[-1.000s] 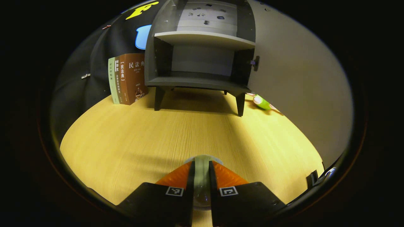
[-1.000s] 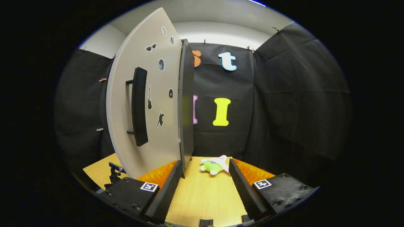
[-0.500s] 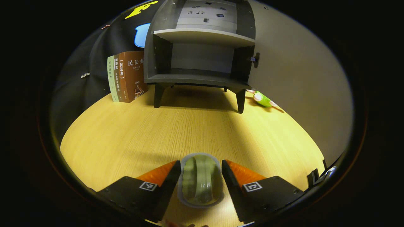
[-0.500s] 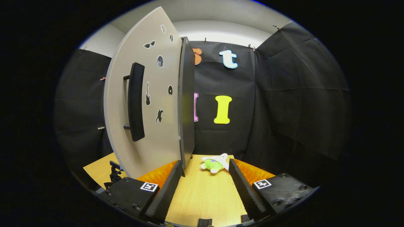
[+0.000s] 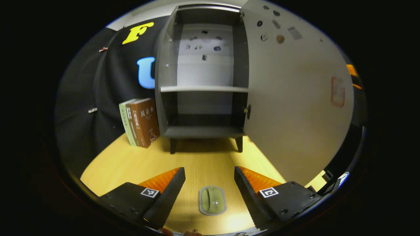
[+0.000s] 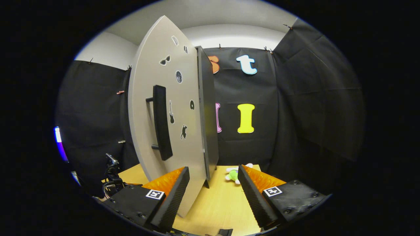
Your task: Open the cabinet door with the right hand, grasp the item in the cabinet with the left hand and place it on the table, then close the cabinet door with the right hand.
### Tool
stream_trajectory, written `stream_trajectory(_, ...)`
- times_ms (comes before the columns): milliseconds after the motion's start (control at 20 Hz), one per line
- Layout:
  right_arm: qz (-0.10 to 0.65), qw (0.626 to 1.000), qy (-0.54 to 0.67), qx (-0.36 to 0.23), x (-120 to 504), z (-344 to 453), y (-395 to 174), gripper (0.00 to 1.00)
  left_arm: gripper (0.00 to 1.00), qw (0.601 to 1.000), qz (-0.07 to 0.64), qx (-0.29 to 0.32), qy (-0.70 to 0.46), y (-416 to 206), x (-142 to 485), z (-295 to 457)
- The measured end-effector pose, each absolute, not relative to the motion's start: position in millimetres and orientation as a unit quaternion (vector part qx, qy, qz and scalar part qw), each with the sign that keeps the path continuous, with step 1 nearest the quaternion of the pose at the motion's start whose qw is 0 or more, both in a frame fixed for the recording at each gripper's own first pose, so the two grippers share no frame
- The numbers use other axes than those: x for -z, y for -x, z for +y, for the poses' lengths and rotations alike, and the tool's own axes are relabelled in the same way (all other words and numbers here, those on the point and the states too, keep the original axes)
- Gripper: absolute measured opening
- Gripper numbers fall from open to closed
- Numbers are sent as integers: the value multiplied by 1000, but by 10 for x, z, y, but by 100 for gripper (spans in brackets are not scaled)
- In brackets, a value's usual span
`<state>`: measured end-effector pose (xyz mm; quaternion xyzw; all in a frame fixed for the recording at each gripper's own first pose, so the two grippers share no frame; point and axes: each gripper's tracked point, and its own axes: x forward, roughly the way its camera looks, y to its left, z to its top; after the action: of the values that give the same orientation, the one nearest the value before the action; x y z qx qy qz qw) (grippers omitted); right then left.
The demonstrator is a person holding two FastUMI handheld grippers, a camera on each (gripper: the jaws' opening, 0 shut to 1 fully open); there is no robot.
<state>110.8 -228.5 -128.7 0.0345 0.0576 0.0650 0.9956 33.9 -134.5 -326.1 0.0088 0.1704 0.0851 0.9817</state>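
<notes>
In the left gripper view a pale green oval item (image 5: 213,200) with a grey rim lies flat on the wooden table (image 5: 203,160). My left gripper (image 5: 210,178) is open, raised above the item, its fingers wide apart on either side of it and not touching it. Beyond stands the grey cabinet (image 5: 203,88) with both shelves bare and its door (image 5: 292,98) swung open to the right. In the right gripper view my right gripper (image 6: 213,178) is open just in front of the door's lower edge (image 6: 193,183); the door's dark handle (image 6: 160,123) is above and left.
Several books (image 5: 141,121) stand left of the cabinet against the booth wall. A green and white plush toy (image 6: 234,173) lies on the table behind the door. A dark stand with cables (image 6: 111,173) sits at the table's left edge.
My left gripper let go of the green item, opened wide, then lifted and drew back from it. My right gripper pulled back slightly from the door.
</notes>
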Motion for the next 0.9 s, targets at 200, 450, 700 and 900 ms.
stream_trajectory(200,49,990,-58,-123,1071,-2057,-1085,94,95,991,112,-67,-26,-226,2257,-1409)
stream_trajectory(450,19,981,-48,-185,822,-1834,-1128,93,93,995,59,-73,-27,43,1413,-1425)
stream_trajectory(700,8,969,-68,-238,695,-1638,-1192,93,96,993,58,-104,-16,500,1206,-1501)
stream_trajectory(900,17,964,-59,-260,739,-1493,-1247,94,96,992,45,-119,9,780,1053,-1425)
